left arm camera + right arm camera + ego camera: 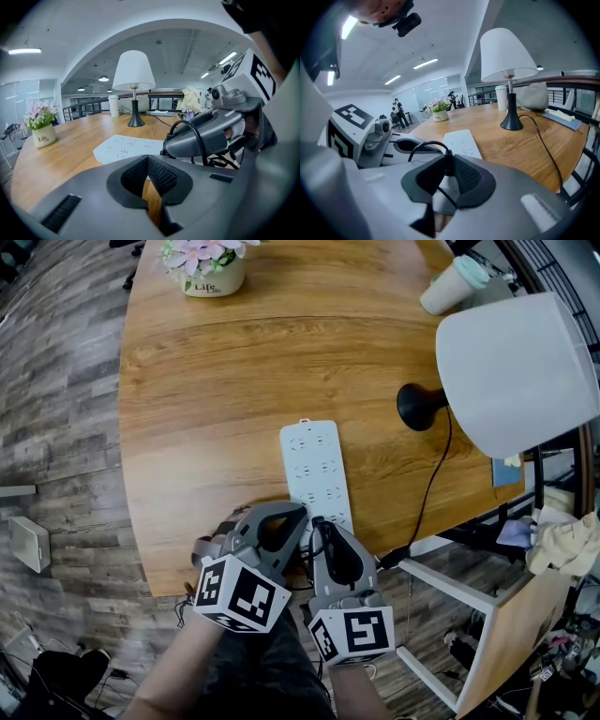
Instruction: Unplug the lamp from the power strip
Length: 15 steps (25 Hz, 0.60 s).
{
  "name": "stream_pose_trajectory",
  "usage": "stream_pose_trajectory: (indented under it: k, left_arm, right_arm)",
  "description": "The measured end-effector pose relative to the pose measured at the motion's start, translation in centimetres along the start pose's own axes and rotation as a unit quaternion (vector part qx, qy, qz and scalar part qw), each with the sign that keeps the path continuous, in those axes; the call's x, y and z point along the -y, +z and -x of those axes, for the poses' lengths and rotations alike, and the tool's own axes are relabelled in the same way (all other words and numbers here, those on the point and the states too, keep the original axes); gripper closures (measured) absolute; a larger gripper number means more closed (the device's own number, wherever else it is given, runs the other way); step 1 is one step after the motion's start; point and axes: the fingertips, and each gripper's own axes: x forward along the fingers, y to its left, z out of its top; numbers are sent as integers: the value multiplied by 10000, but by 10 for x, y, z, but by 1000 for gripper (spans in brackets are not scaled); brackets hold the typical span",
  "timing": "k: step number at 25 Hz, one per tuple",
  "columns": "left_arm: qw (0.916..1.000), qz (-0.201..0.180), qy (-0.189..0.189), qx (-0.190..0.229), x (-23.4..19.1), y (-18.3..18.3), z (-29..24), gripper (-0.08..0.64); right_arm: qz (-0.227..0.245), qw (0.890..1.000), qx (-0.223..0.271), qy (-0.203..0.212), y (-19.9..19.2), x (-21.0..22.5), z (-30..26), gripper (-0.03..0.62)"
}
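One black plug (448, 164) is pinched between the pads of the right hand-held gripper (323, 526), which is clenched on it at the near end of the white power strip (317, 470). Whether the prongs are seated in a socket cannot be told. From the plug, the black cord (433, 479) arches up over the right hand-held gripper's jaws. It then runs off past the worktop's near right edge and comes back across the wood to the lamp (516, 371). The lamp's black base (419, 407) stands upright near the right edge, and its white shade covers the stem in the head view.

The power strip lies flat with one short end at the near edge, its length pointing to the middle of the worktop (206, 390). The other sockets that show are bare.

The left hand-held gripper (148, 159) sits just beside the right one, at the strip's near left corner. Its jaws are drawn together at the tips and nothing is caught between them; bare wood shows through the slit below the pads. Both point slantwise down toward the strip. Each carries its marker cube (239, 594) at the back, over the person's forearms.

A pot of pink flowers (213, 276) stands at the far edge, well apart from the strip. A pale lidded cup (453, 285) stands at the far right edge, beyond the lamp.
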Motion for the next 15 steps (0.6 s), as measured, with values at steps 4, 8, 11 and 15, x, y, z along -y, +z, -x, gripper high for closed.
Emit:
stream_pose_trajectory:
  k: [4,8,11,15]
  left_arm:
    - [10000,1,7,-6,0,0,0,563]
    - [10000,3,14,-9,-1,1,0,563]
    - [10000,9,0,-17,0,0,0,563]
    - [10000,15,-10,-17,0,0,0,563]
  right_arm:
    - [826,9964,-106,-160,0,-9,-1,525]
    - [1314,9907,-228,-259,1,-15,-2,525]
    - [999,9947,-151,-165,1,-12,-1,525]
    - [-24,10000,25,32,1,0,2,525]
